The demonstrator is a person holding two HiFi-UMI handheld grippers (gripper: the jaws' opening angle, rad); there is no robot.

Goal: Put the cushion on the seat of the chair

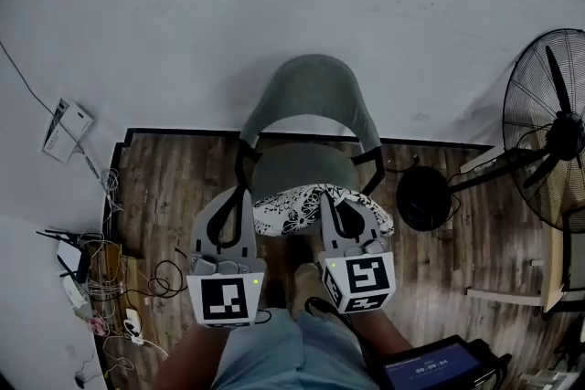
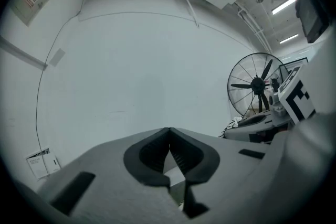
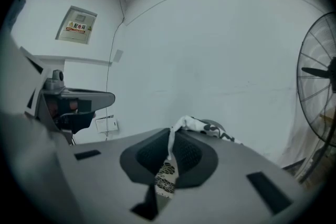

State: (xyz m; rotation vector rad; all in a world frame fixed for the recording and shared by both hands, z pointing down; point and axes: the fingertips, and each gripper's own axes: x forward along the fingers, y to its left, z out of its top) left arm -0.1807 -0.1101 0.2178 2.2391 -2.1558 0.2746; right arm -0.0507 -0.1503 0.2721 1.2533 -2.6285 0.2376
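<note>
Your left gripper (image 1: 240, 195) and right gripper (image 1: 329, 196) pinch the cushion (image 1: 291, 207) by its edges; fabric may slip out short of the chair (image 1: 297, 167) seat

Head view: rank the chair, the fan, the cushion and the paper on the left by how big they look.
1. Chair, largest.
2. Fan, though the picture's edge cuts it off.
3. Cushion, partly covered.
4. Paper, smallest.

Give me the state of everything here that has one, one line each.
Chair: upright, seat mostly bare.
Cushion: held up over the seat's front edge.
Left tongs: shut on the cushion's edge.
Right tongs: shut on the cushion's edge.
Fan: blades look still.
Screen: lit.
</note>
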